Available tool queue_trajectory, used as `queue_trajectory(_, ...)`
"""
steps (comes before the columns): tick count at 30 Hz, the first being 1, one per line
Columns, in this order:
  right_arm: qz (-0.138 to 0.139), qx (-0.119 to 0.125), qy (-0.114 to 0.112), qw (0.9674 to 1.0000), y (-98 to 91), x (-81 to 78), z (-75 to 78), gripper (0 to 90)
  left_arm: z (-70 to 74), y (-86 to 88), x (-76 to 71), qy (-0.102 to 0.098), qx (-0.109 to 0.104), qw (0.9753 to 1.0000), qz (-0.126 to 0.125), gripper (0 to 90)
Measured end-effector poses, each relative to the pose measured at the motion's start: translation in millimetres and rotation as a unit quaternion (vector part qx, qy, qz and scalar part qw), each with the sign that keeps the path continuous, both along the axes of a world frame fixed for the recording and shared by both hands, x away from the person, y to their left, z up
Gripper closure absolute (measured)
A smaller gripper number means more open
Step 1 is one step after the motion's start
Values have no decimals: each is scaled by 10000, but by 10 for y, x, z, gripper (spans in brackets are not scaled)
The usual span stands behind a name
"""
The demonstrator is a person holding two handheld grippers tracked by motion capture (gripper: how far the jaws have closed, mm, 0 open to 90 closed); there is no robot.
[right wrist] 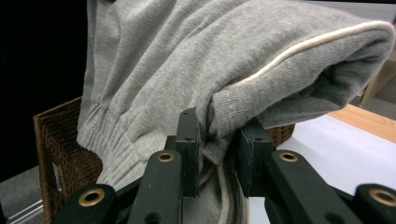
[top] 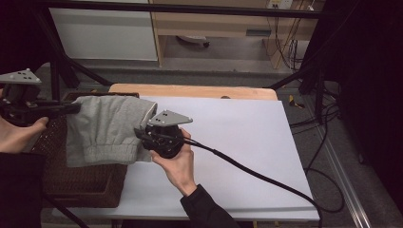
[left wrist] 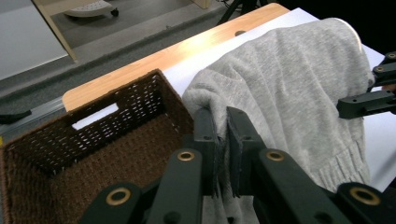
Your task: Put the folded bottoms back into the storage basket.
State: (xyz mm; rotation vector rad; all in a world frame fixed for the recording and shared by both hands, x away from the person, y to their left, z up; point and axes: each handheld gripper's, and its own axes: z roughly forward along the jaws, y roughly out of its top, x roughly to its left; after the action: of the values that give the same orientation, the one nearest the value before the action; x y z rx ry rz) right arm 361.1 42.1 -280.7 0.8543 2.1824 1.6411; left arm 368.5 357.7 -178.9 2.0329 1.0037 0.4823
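Nearest the person, the right gripper is clenched on one end of a folded grey knitted sweatshirt-type garment. In the right gripper view the two black jaws pinch a thick bunch of the cloth, where a pale piped seam curves across the fold. The person's right hand holds that gripper over the near left part of the white sheet-covered table, with its black cable trailing off to the right.

A little farther left, the left gripper is also clamped on the garment. In the left gripper view its jaws stand close together with a gathered edge of the grey cloth squeezed between them. The person's left hand carries it at the left edge of the high view.

Between the two grips the garment hangs lifted and spread, its ribbed hem drooping down. It sits partly over the table's left edge and partly above the dark brown woven wicker basket, which stands beside the table on the left. In the left gripper view the basket's inside looks bare, with a slot handle cut in its far wall.

Judging from this, folding and picking up look done, and the carry toward the basket is under way. What appears left is to bring the bundle fully over the basket's opening, lower it in without the fold falling apart, and let both grippers go.

Beyond the table's wooden far edge lie a grey floor and pale cabinets.
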Motion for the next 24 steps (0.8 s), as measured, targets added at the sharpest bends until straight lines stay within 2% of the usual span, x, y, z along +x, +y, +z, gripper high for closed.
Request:
queue_trajectory(8, 53, -2, -33, 10000, 166, 5, 6, 736, 19, 135, -22, -49, 59, 9999, 127, 835)
queue_trajectory(24, 130, 32, -64, 9999, 475, 9, -4, 736, -5, 394, -22, -25, -18, 9992, 403, 835)
